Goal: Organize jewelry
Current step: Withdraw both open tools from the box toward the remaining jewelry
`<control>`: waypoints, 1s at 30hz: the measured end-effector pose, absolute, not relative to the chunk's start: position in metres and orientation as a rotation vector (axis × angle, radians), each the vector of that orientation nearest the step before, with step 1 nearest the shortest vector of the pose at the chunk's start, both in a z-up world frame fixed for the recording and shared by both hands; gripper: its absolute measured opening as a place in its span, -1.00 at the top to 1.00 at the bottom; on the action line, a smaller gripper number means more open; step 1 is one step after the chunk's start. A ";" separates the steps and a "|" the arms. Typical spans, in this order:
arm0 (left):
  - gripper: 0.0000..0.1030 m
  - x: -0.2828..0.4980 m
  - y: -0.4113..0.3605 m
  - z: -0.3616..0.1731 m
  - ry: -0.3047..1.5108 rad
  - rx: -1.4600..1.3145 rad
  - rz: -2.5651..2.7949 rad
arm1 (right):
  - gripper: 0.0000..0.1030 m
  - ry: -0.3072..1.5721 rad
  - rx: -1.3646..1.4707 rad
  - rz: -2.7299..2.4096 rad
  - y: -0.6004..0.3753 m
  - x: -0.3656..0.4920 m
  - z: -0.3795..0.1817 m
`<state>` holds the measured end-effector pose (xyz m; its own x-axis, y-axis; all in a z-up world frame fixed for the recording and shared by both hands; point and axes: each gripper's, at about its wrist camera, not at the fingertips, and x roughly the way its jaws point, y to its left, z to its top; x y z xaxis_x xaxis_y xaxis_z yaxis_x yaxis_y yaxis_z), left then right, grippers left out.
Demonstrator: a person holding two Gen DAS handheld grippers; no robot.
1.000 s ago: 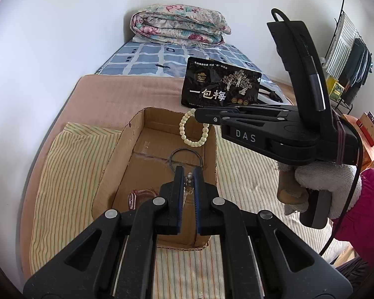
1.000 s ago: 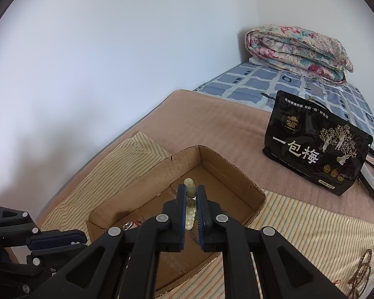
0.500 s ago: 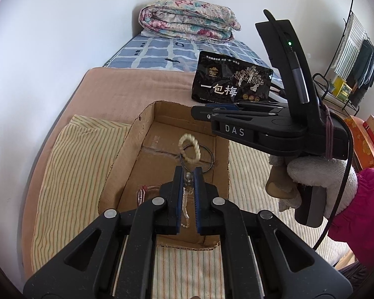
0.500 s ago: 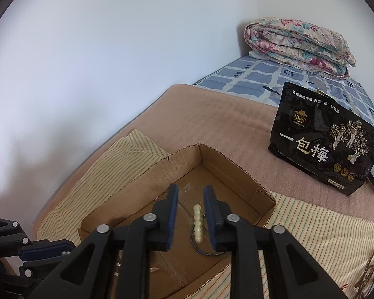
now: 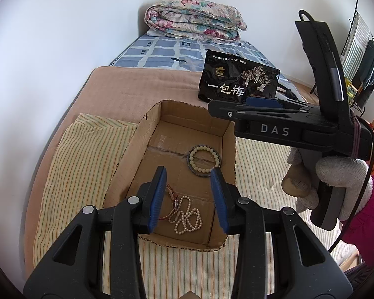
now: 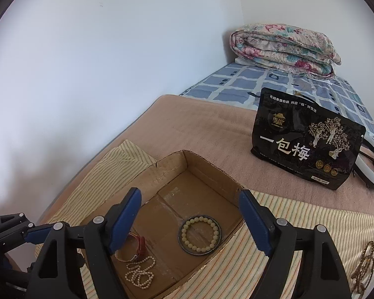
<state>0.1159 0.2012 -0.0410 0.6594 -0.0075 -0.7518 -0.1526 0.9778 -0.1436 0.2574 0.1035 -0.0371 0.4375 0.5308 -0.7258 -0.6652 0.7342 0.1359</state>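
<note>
An open cardboard box (image 5: 134, 149) (image 6: 207, 169) sits on a striped cloth. Inside lie a cream bead bracelet (image 5: 204, 160) (image 6: 199, 234) within a dark ring, a white pearl necklace (image 5: 187, 215) (image 6: 139, 271), and a red-strapped watch (image 5: 169, 199) (image 6: 137, 245). My left gripper (image 5: 189, 196) is open and empty above the box's near end. My right gripper (image 6: 188, 219) is open and empty above the box; it also shows side-on in the left wrist view (image 5: 219, 112). A brown bead necklace (image 6: 364, 266) lies on the cloth to the right.
A black snack bag (image 5: 236, 82) (image 6: 304, 147) stands on the brown blanket behind the box. A folded floral quilt (image 5: 194, 22) (image 6: 286, 47) lies at the bed's far end. The white wall runs along the left. A rack (image 5: 361, 57) stands at the right.
Both grippers opened. The cream bracelet dropped from the right gripper onto the dark ring in the box. The pearl necklace dropped from the left gripper into the box's near end.
</note>
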 end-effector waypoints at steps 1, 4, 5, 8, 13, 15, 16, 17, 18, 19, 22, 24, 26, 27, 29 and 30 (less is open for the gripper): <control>0.28 0.116 0.201 -0.041 0.849 -0.201 0.083 | -0.66 0.831 -0.176 0.745 0.101 0.257 -0.035; 0.28 0.116 0.199 -0.041 0.848 -0.192 0.086 | -0.75 0.826 -0.171 0.733 0.094 0.257 -0.030; 0.28 0.116 0.199 -0.041 0.847 -0.192 0.086 | -0.81 0.821 -0.169 0.729 0.091 0.257 -0.029; 0.28 0.116 0.197 -0.040 0.844 -0.185 0.084 | -0.91 0.800 -0.157 0.715 0.081 0.254 -0.022; 0.28 0.117 0.194 -0.038 0.845 -0.178 0.082 | -0.91 0.774 -0.138 0.691 0.060 0.249 -0.011; 0.28 0.118 0.192 -0.037 0.839 -0.172 0.083 | -0.92 0.771 -0.140 0.686 0.052 0.247 -0.008; 0.28 0.118 0.191 -0.036 0.836 -0.170 0.084 | -0.94 0.769 -0.142 0.679 0.047 0.246 -0.007; 0.28 0.119 0.189 -0.035 0.834 -0.167 0.084 | -0.99 0.766 -0.144 0.670 0.042 0.245 -0.005; 0.28 0.119 0.187 -0.034 0.831 -0.166 0.084 | -0.99 0.757 -0.144 0.657 0.036 0.243 -0.003; 0.28 0.120 0.186 -0.033 0.827 -0.163 0.085 | -0.99 0.749 -0.143 0.644 0.030 0.242 -0.001; 0.19 0.123 0.178 -0.031 0.818 -0.146 0.083 | -0.99 0.732 -0.141 0.616 0.010 0.238 0.005; 0.03 0.124 0.171 -0.030 0.813 -0.141 0.073 | -0.99 0.725 -0.137 0.594 -0.005 0.237 0.010; 0.01 0.126 0.164 -0.028 0.810 -0.132 0.060 | -0.99 0.720 -0.131 0.573 -0.021 0.237 0.014; 0.01 0.127 0.160 -0.027 0.811 -0.127 0.052 | -0.99 0.717 -0.128 0.564 -0.029 0.237 0.015; 0.01 0.130 0.151 -0.027 0.815 -0.119 0.035 | -0.99 0.712 -0.122 0.541 -0.047 0.235 0.019; 0.01 0.131 0.146 -0.027 0.818 -0.115 0.026 | -0.99 0.709 -0.119 0.528 -0.055 0.235 0.020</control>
<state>0.1307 0.1462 -0.0270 0.6838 -0.0210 -0.7293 -0.0676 0.9935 -0.0921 0.2353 -0.0551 0.0204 0.6343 0.4217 -0.6479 -0.5003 0.8629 0.0718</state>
